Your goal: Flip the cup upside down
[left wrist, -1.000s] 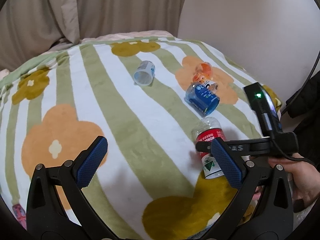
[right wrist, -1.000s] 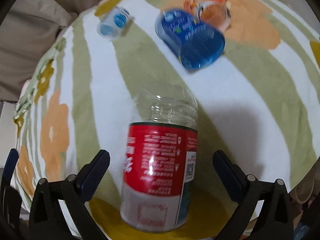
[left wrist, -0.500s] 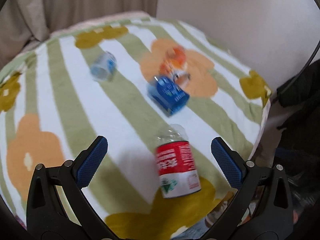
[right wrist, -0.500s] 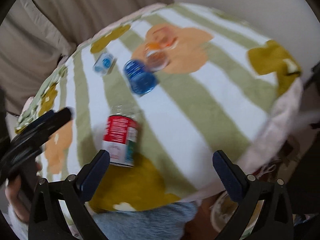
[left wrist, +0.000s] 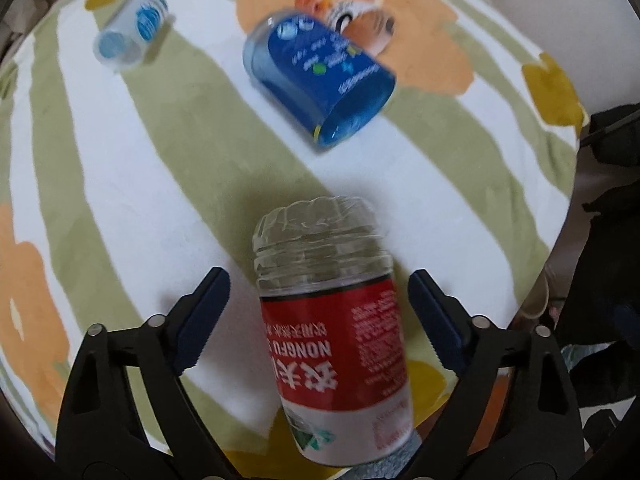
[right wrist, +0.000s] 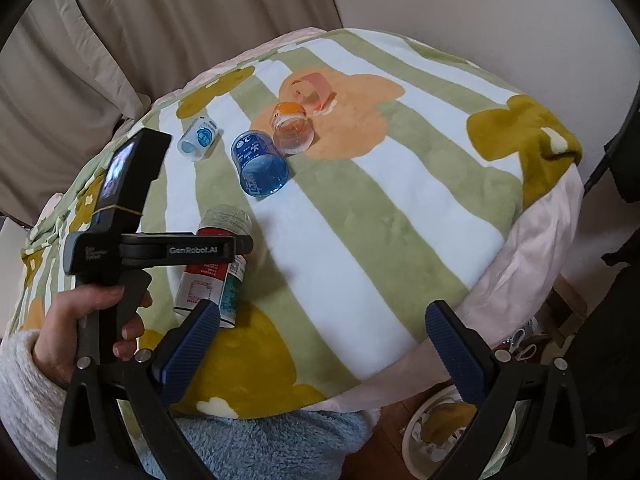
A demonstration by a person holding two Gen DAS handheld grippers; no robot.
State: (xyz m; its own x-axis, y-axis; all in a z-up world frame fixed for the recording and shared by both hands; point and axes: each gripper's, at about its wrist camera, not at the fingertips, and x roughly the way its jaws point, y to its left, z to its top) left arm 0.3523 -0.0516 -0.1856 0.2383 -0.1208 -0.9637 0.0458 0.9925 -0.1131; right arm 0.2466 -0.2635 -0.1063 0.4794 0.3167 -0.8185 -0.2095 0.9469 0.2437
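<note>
A clear cup with a red label (left wrist: 332,320) lies on its side on the striped flower blanket (left wrist: 120,200), closed base away from me, cut rim toward me. My left gripper (left wrist: 318,284) is open, with one blue finger on each side of this cup; small gaps show and no grip is seen. In the right wrist view the same cup (right wrist: 200,284) lies under the left gripper (right wrist: 240,245), which a hand (right wrist: 80,320) holds. My right gripper (right wrist: 324,316) is open and empty, back over the blanket's near edge.
More cups lie on their sides further back: a blue one (right wrist: 260,164), a small light-blue one (right wrist: 199,142), an orange one (right wrist: 290,132) and a pink one (right wrist: 316,90). The blanket drops off at the right edge. A bowl (right wrist: 460,432) sits on the floor below.
My left gripper swung right and closed in low on the red-label cup, which now sits between its fingers. My right gripper pulled back from that cup toward the blanket's near edge.
</note>
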